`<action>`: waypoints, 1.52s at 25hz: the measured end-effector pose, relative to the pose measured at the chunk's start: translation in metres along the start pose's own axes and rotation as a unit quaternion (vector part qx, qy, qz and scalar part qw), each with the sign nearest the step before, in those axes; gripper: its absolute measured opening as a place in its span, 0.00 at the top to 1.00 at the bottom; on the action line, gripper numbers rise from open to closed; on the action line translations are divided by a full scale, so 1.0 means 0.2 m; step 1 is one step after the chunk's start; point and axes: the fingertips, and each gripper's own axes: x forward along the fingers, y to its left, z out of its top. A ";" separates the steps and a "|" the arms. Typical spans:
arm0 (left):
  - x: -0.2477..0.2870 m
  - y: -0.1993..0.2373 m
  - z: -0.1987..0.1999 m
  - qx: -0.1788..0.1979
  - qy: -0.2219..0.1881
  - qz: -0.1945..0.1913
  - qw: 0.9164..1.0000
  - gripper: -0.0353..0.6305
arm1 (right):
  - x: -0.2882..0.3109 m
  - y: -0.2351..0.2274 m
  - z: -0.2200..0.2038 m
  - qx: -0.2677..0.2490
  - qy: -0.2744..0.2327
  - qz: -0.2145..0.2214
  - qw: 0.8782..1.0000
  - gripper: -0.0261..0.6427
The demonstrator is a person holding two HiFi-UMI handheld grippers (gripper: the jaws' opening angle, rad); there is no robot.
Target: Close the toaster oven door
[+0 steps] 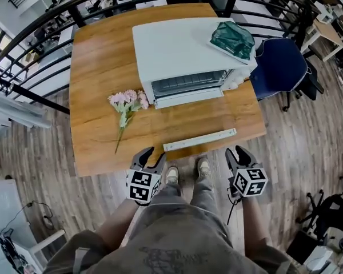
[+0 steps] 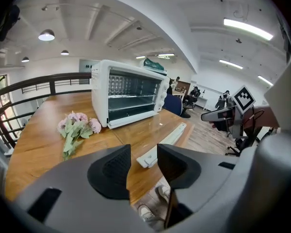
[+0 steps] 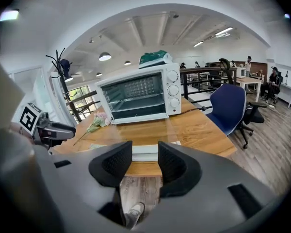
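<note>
Toaster oven door (image 1: 200, 140) lying open, flat over the table (image 1: 97, 67), its handle just ahead of my left gripper (image 1: 153, 154) and right gripper (image 1: 235, 152), both with jaws apart, flowers (image 1: 127, 103) farther ahead of my left gripper.

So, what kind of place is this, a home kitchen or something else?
Most likely an open-plan office or workshop, not a home: a blue office chair stands beside the wooden table, a black railing curves round it, and the right gripper view shows desks with people farther off.

White toaster oven (image 1: 183, 53), pink flowers (image 1: 128, 100), wood-grain table (image 1: 97, 79) (warm brown), navy chair (image 1: 280, 67), green bag (image 1: 233, 39)
</note>
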 end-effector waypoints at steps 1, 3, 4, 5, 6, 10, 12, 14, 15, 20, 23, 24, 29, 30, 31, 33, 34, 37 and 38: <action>0.03 0.00 -0.04 -0.004 0.012 0.002 1.000 0.67 | 0.03 -0.02 -0.02 -0.001 0.006 0.003 1.000 0.69; 0.08 0.00 -0.12 -0.017 0.039 0.002 0.999 0.66 | 0.09 -0.05 -0.06 -0.002 0.022 0.012 1.000 0.69; 0.11 -0.02 -0.17 -0.024 0.053 0.002 0.998 0.64 | 0.13 -0.08 -0.08 0.000 0.031 0.016 0.999 0.69; 0.14 -0.03 -0.21 -0.030 0.067 0.003 0.997 0.64 | 0.16 -0.10 -0.11 0.002 0.039 0.018 0.999 0.69; 0.17 -0.04 -0.25 -0.035 0.077 0.006 0.996 0.64 | 0.19 -0.14 -0.14 0.005 0.048 0.019 0.999 0.69; 0.27 -0.08 -0.34 -0.064 0.099 0.032 0.992 0.64 | 0.28 -0.25 -0.23 -0.002 0.080 0.028 0.996 0.69; 0.32 -0.08 -0.37 -0.078 0.109 0.046 0.990 0.64 | 0.33 -0.29 -0.26 -0.010 0.098 0.042 0.994 0.69; 0.36 -0.09 -0.38 -0.088 0.114 0.053 0.988 0.64 | 0.38 -0.31 -0.28 -0.022 0.113 0.057 0.992 0.69; 0.38 -0.09 -0.40 -0.091 0.116 0.056 0.987 0.64 | 0.40 -0.32 -0.29 -0.028 0.119 0.061 0.991 0.69; 0.42 -0.06 -0.43 -0.117 0.119 0.086 0.982 0.64 | 0.51 -0.36 -0.29 -0.036 0.113 0.085 0.989 0.69; 0.44 -0.06 -0.42 -0.130 0.114 0.085 0.981 0.67 | 0.53 -0.35 -0.27 -0.042 0.107 0.100 0.988 0.72; 0.44 -0.06 -0.41 -0.132 0.113 0.084 0.981 0.73 | 0.54 -0.34 -0.27 -0.045 0.109 0.104 0.987 0.75; 0.41 -0.08 -0.38 -0.125 0.090 0.090 0.984 0.75 | 0.51 -0.31 -0.24 -0.036 0.115 0.125 0.985 0.77; 0.40 -0.08 -0.36 -0.126 0.081 0.090 0.985 0.75 | 0.50 -0.31 -0.22 -0.035 0.112 0.129 0.985 0.78; 0.39 -0.08 -0.34 -0.126 0.072 0.089 0.985 0.75 | 0.49 -0.30 -0.20 -0.035 0.107 0.131 0.985 0.78; 0.36 -0.09 -0.30 -0.119 0.057 0.091 0.987 0.75 | 0.47 -0.29 -0.15 -0.043 0.095 0.135 0.985 0.79; 0.34 -0.09 -0.27 -0.114 0.051 0.092 0.988 0.75 | 0.46 -0.28 -0.13 -0.050 0.087 0.136 0.986 0.79; 0.30 -0.10 -0.19 -0.100 0.031 0.092 0.990 0.76 | 0.43 -0.27 -0.05 -0.054 0.064 0.139 0.987 0.79; 0.28 -0.10 -0.17 -0.096 0.023 0.090 0.991 0.76 | 0.42 -0.26 -0.02 -0.050 0.057 0.140 0.987 0.79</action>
